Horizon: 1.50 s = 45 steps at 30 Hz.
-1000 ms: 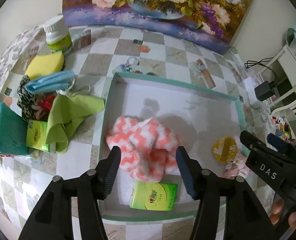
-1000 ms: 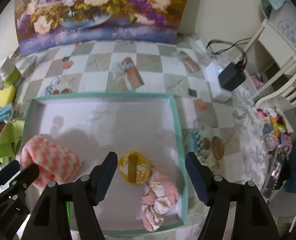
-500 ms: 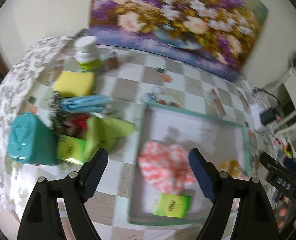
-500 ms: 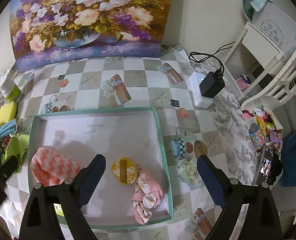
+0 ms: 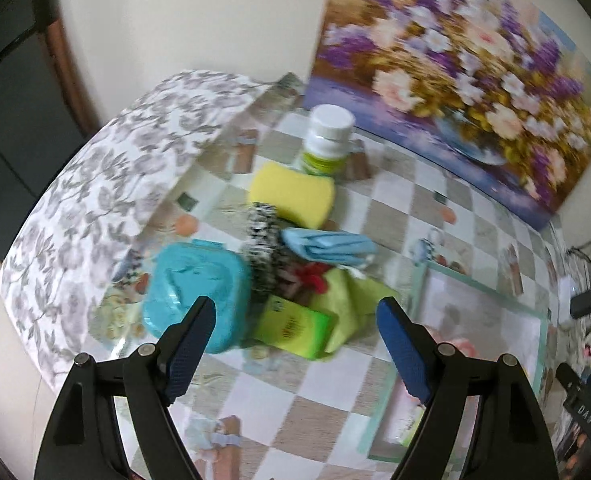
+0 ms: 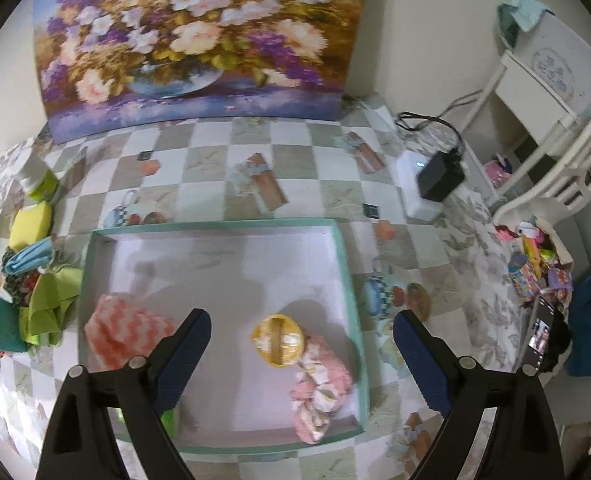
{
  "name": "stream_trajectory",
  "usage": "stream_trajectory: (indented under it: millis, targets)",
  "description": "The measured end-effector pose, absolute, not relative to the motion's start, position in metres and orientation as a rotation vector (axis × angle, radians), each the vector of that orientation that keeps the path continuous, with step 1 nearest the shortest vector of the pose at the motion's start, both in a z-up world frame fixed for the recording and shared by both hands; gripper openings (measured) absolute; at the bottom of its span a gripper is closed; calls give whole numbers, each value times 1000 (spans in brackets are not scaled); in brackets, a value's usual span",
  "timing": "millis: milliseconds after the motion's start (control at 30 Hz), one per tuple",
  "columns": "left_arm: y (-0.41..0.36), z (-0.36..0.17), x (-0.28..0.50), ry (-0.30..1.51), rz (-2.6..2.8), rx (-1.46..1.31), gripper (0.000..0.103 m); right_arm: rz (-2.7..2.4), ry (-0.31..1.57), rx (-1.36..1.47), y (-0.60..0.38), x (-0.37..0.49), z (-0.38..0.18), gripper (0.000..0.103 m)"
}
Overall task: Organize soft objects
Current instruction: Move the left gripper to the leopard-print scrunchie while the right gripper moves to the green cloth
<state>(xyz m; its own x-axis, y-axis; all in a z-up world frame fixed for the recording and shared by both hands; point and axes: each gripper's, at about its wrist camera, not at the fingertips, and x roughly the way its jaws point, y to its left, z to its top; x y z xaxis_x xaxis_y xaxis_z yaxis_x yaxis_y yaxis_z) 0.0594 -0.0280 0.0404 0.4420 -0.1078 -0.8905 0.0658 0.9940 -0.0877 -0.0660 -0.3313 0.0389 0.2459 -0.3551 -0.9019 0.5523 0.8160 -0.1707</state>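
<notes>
A teal-rimmed tray (image 6: pixel 345 264) holds a pink-white fluffy cloth (image 6: pixel 125 330), a yellow round pad (image 6: pixel 279 340) and a pink floral cloth (image 6: pixel 321 388). My right gripper (image 6: pixel 301 354) is open and empty above the tray's front. My left gripper (image 5: pixel 295 344) is open and empty above a pile left of the tray (image 5: pixel 419 292): green tissue pack (image 5: pixel 295 332), lime cloth (image 5: pixel 355 300), blue mask (image 5: pixel 327 246), yellow sponge (image 5: pixel 291 194), black-white patterned cloth (image 5: pixel 261 232), teal wipes box (image 5: pixel 193 280).
A white-capped bottle (image 5: pixel 327 140) stands behind the sponge. A flower painting (image 6: pixel 199 44) leans on the wall. A white charger with a black plug (image 6: pixel 427 184) lies at the table's right. The table edge (image 5: pixel 55 320) drops off at the left. A white chair (image 6: pixel 567 168) stands at the right.
My left gripper has swung left from over the tray to over the pile and opened wider. My right gripper has risen and drawn back, opening wider. The fluffy cloth stays in the tray.
</notes>
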Motion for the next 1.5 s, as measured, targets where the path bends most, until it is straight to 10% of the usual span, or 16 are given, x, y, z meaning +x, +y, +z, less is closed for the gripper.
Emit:
stream_trajectory:
  millis: [1500]
  targets:
    - [22, 9, 120, 1195, -90, -92, 83, -112, 1160, 232, -162, 61, -33, 94]
